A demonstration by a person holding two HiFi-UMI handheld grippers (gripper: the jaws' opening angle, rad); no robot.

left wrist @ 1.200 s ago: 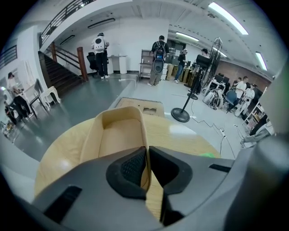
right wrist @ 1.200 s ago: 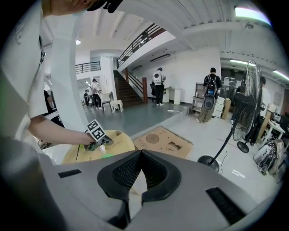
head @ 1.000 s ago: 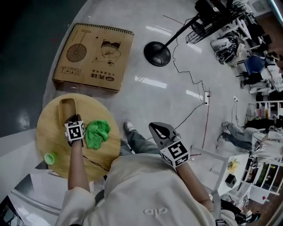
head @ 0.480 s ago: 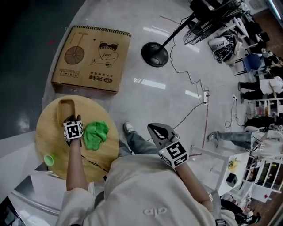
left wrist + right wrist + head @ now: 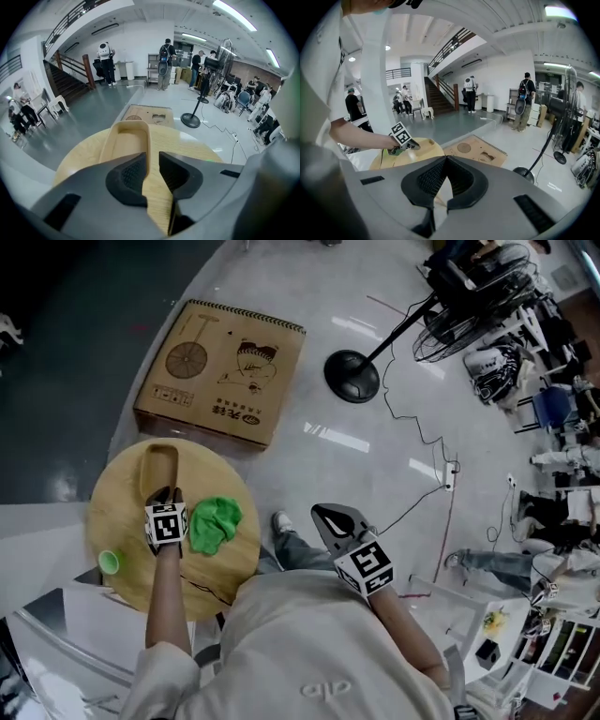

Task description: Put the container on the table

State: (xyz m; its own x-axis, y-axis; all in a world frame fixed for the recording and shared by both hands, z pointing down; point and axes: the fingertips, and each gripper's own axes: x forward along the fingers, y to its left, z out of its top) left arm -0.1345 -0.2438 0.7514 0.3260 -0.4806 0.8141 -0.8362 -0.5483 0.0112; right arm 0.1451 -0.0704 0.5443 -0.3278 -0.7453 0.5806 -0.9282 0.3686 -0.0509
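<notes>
An oblong wooden container (image 5: 159, 465) stands on the round wooden table (image 5: 112, 512) toward its far side. My left gripper (image 5: 164, 493) hovers just behind the container's near end. In the left gripper view the container (image 5: 127, 140) lies straight ahead of the left gripper (image 5: 153, 157). Its jaws are closing with a gap between them, and only the table top shows in that gap. My right gripper (image 5: 325, 514) hangs over the floor to the right of the table. In its own view the right gripper (image 5: 446, 160) is shut on nothing.
A green cloth (image 5: 214, 524) lies on the table right of the left gripper, and a small green cup (image 5: 110, 562) stands near the table's front edge. A flat cardboard box (image 5: 223, 371) and a fan's round base (image 5: 352, 376) are on the floor beyond. People stand far off.
The left gripper has drawn back a little from the container's near end and risen. The container rests on the table. The right gripper has stayed put; the head camera shifted slightly.
</notes>
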